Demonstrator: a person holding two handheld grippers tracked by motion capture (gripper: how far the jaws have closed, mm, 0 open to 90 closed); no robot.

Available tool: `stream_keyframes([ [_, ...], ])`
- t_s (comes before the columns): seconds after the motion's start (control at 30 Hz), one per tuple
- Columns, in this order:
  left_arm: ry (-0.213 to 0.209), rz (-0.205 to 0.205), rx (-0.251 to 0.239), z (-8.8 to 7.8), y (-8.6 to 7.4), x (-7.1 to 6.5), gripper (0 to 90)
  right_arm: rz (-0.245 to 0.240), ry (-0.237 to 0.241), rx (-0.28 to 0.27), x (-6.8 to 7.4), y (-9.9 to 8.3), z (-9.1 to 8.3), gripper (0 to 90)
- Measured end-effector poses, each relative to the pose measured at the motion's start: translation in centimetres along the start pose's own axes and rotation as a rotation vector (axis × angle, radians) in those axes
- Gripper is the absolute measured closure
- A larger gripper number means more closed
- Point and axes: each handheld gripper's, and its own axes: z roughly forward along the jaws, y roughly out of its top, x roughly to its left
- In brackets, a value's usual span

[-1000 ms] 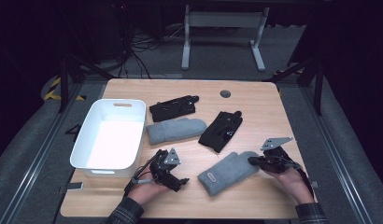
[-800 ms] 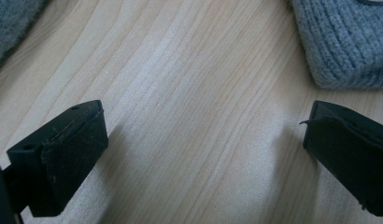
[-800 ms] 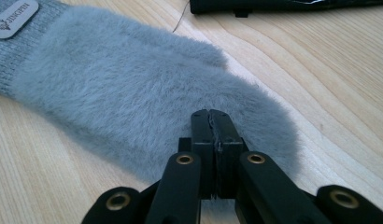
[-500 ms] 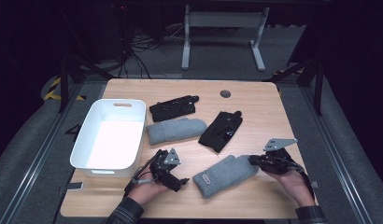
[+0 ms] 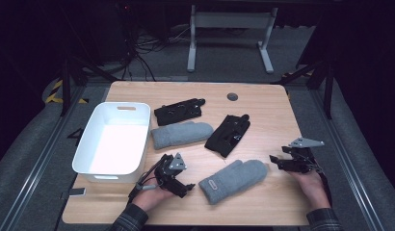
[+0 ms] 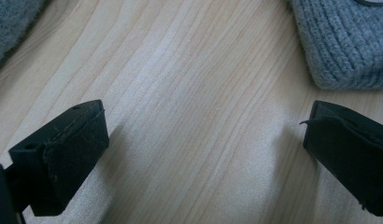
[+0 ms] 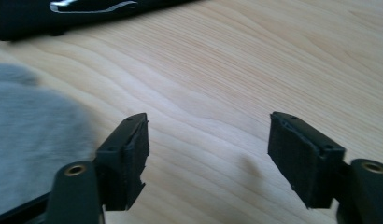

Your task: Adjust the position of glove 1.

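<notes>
Both grippers, left [image 5: 182, 182] and right [image 5: 278, 161], spread and empty, flank near mitten [image 5: 233, 180]; a shallow pinch could slip off the knit.

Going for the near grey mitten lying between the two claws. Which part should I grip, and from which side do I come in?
Probably take the near grey mitten at its rounded fingertip end, upper right, which points at the open right claw. It lies flat on the table, so come in low from the right and pinch the edge. The labelled cuff end, by the open left claw, is the alternative.
</notes>
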Motion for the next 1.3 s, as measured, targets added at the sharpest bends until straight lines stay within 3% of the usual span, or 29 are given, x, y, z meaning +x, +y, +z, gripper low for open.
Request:
stream_keyframes([
  [0.13, -0.002, -0.001, 0.0, 0.0, 0.0, 0.0, 0.5, 0.024, -0.009, 0.012, -0.8, -0.8, 0.8, 23.4],
  [0.4, 0.003, -0.013, 0.007, -0.2, 0.2, 0.0, 2.0, 0.018, -0.016, -0.004, -0.6, -0.9, 1.2, 16.6],
  [0.47, 0.01, -0.018, 0.009, -0.3, 0.4, 0.1, 10.6, 0.019, -0.019, -0.002, -0.6, -0.9, 1.2, 16.1],
  [0.5, 0.015, -0.029, 0.011, -0.4, 0.6, 0.1, 16.0, 0.02, -0.019, -0.003, -0.6, -0.9, 1.2, 16.0],
  [0.53, 0.027, -0.033, 0.037, -0.4, 0.9, 0.2, 17.8, 0.021, -0.019, -0.002, -0.6, -0.9, 1.2, 15.8],
  [0.73, 0.047, -0.061, 0.054, -0.7, 2.1, 0.8, 26.0, 0.022, -0.025, -0.001, -0.6, -0.9, 1.2, 15.6],
  [1.1, 0.052, -0.105, 0.05, -1.3, 4.5, 2.3, 27.0, 0.026, -0.028, -0.002, -0.6, -0.9, 1.2, 15.7],
  [1.3, 0.094, -0.106, 0.039, -1.6, 6.2, 3.7, 33.7, 0.027, -0.029, -0.002, -0.6, -0.9, 1.2, 15.7],
])
